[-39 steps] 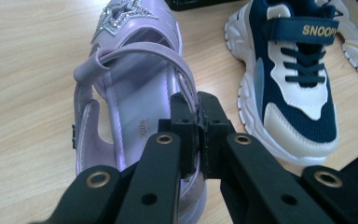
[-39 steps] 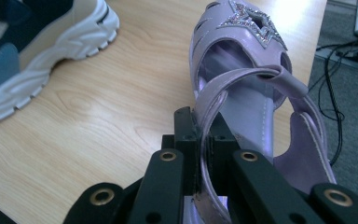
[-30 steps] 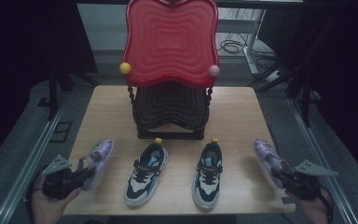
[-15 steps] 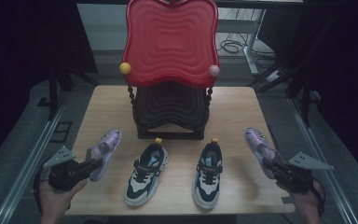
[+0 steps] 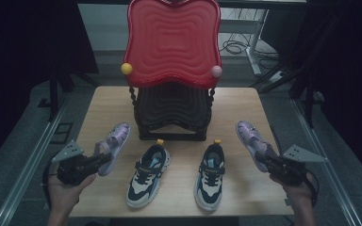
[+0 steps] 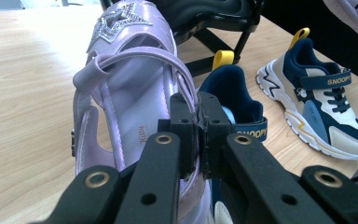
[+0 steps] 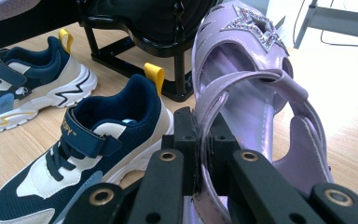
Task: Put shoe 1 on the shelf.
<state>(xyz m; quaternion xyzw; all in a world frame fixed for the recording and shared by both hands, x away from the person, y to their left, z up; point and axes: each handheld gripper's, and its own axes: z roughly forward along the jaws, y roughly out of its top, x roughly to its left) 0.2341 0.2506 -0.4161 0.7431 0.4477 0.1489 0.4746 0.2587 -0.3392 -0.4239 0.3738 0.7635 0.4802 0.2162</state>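
One red-backed black chair [image 5: 172, 70] stands at the wooden table's [image 5: 108, 106] far edge. Before it sit two navy-and-cream sneakers [image 5: 148, 175] [image 5: 210, 176]. Left of them, the left gripper [image 5: 101, 158] has its jaws pinched on a lilac sandal's [image 5: 113, 146] heel strap; right of them, the right gripper [image 5: 264, 157] likewise clamps the other lilac sandal [image 5: 250, 138].
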